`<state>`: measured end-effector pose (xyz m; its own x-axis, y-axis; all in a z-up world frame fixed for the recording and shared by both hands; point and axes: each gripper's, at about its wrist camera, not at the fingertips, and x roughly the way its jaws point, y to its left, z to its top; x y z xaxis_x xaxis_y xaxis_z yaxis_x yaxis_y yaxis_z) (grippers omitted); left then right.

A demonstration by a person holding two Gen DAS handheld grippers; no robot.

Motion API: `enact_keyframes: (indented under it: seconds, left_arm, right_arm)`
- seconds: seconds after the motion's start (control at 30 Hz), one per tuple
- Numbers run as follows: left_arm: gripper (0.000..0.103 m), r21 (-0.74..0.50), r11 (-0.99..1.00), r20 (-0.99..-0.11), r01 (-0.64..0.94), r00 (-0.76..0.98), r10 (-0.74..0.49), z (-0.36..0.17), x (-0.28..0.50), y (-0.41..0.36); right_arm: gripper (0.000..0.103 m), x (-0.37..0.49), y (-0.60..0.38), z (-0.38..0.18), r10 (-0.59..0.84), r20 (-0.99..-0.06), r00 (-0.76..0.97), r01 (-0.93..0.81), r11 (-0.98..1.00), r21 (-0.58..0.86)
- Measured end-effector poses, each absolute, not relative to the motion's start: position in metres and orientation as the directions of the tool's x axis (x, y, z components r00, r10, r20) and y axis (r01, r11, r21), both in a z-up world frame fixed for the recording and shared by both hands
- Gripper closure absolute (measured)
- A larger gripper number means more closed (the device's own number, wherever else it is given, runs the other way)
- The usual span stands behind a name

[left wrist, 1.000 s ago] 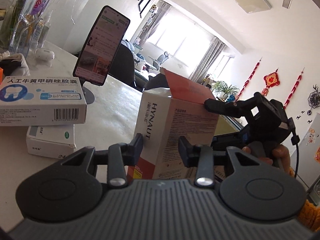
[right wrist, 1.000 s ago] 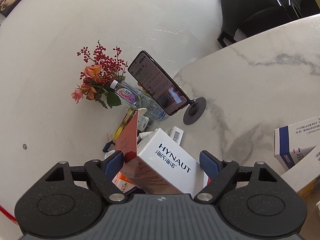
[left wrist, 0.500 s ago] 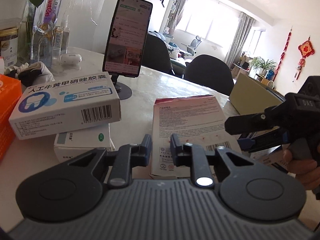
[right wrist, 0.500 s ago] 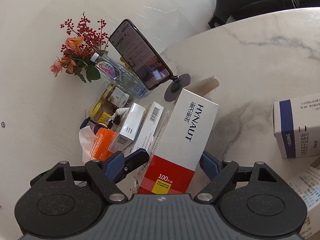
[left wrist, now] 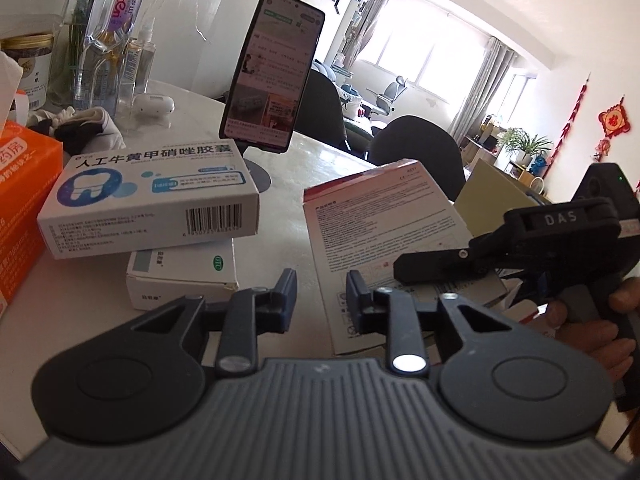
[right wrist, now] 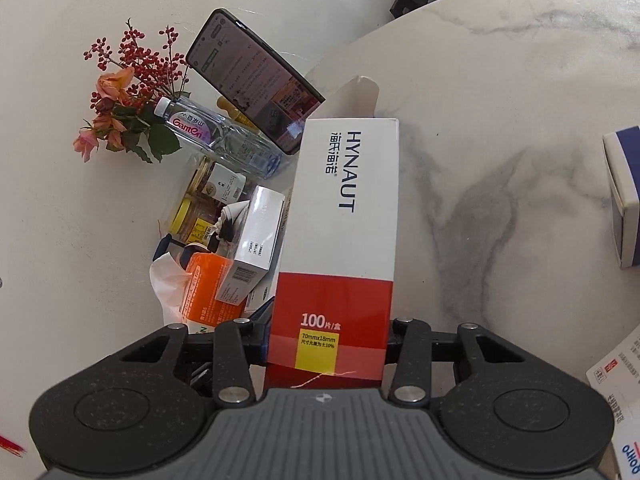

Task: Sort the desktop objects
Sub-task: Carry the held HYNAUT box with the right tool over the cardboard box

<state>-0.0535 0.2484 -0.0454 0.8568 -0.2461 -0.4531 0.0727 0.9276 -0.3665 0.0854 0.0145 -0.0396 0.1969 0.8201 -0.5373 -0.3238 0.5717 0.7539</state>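
The white and red HYNAUT box (right wrist: 340, 240) lies flat on the marble table (right wrist: 500, 140), its top flap open at the far end. My right gripper (right wrist: 326, 346) is shut on its red near end. In the left wrist view the same box (left wrist: 380, 232) lies to the right, with the right gripper's fingers (left wrist: 440, 266) over its right side. My left gripper (left wrist: 320, 300) is open and empty, just off the box's near left corner. A white and blue medicine box (left wrist: 152, 200) rests on a white box (left wrist: 180, 276) to the left.
A phone on a stand (left wrist: 272, 72) rises behind the boxes. An orange tissue box (left wrist: 20, 200), a water bottle (left wrist: 116, 24) with flowers (right wrist: 124, 92), jars (right wrist: 208, 200) and an earbud case (left wrist: 154, 104) crowd the far left. More boxes (right wrist: 622, 196) lie at the right edge.
The HYNAUT box went from standing to lying flat on the table. My right gripper has closed on its red end. My left gripper has let go, opened and moved left.
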Motion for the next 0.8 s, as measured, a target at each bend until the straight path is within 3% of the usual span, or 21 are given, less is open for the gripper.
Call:
enact_keyframes:
  seconds: [0.33,0.43,0.8]
  left_arm:
    - [0.061,-0.402,0.905,-0.415,0.14,0.853,-0.316,-0.029,-0.042,0.234]
    - [0.055,-0.408,0.898,-0.404,0.163,0.85,-0.338,-0.024,-0.039,0.228]
    - [0.053,-0.409,0.892,-0.438,0.194,0.815,-0.378,-0.024,-0.023,0.209]
  right_arm:
    - [0.06,0.107,-0.009,0.002,0.764,-0.596,0.248,-0.282,0.645,0.71]
    - [0.06,0.115,-0.027,0.01,0.764,-0.583,0.277,-0.242,0.643,0.727]
    - [0.061,0.131,-0.098,0.061,0.745,-0.506,0.435,-0.191,0.626,0.756]
